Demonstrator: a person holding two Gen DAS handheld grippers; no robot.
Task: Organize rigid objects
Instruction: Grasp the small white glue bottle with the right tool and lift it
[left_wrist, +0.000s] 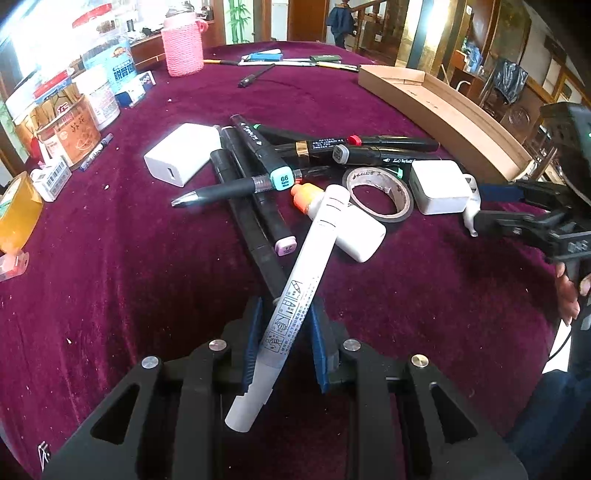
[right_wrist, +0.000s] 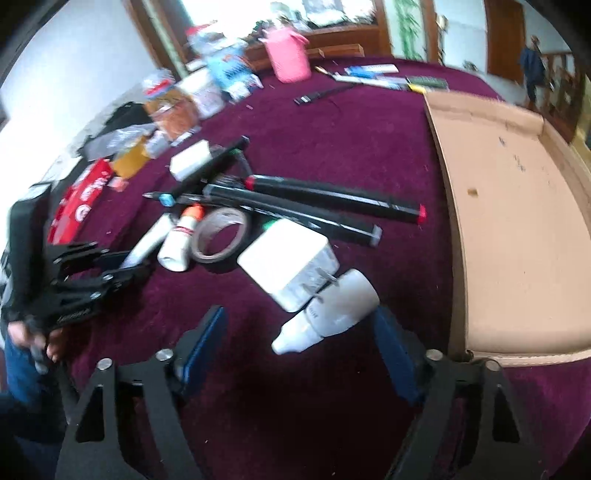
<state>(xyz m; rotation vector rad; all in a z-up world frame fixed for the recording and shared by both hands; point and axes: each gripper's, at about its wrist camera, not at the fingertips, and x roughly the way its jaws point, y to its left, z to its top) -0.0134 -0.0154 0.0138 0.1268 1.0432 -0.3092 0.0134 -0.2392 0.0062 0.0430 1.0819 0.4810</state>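
My left gripper is shut on a white marker that slants up over a pile of black markers, a black pen, a white glue bottle with an orange cap, a tape roll and two white chargers. My right gripper is open around a small white nozzle-tipped bottle lying by the square charger. In the right wrist view the left gripper holds the white marker. An open cardboard tray lies at the right.
Jars, boxes and a yellow tape roll line the left edge of the maroon tablecloth. A pink knitted holder and more pens stand at the far end. A red box lies at the left in the right wrist view.
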